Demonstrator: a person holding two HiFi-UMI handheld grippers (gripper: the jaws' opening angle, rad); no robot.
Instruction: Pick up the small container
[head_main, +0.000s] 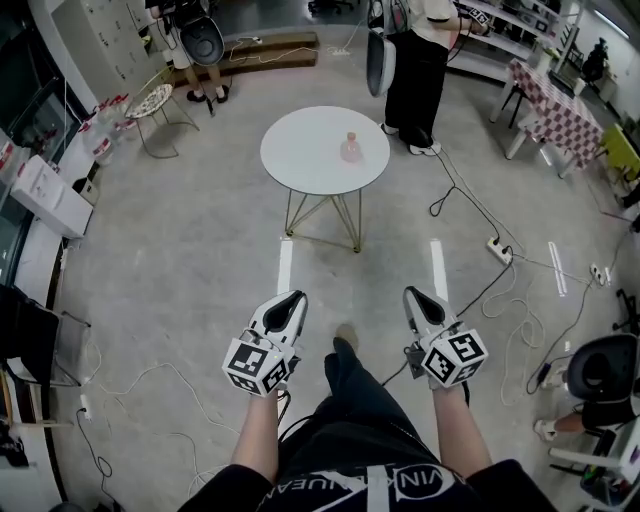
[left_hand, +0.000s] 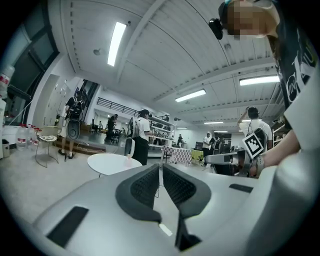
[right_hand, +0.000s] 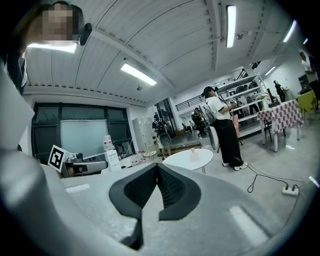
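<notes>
The small container (head_main: 351, 148), a pale pink, bottle-like thing, stands upright on the round white table (head_main: 300, 165), a little right of the top's middle and toward its far side. The person wearing the camera stands well back from that table, with a bare stretch of concrete floor and two white tape lines (head_main: 285, 265) between them. Both tools are held out low in front of the body. The left gripper (head_main: 290, 302) has its two dark pads pressed together with nothing between them, and the right gripper (head_main: 413, 297) is closed and empty as well. The container lies straight ahead and far off, about midway between the two tools across the scene, so I cannot call either hand clearly the nearer. Seen along the jaws, it sits a little left of the left gripper's line and a little right of the right gripper's line. Its long axis is vertical, so I judge a level, side-on grip would suit it once the jaws are opened. A standing person (head_main: 420, 70) is just beyond the table's far right edge, and loose cables (head_main: 470, 205) trail over the floor to the right.
</notes>
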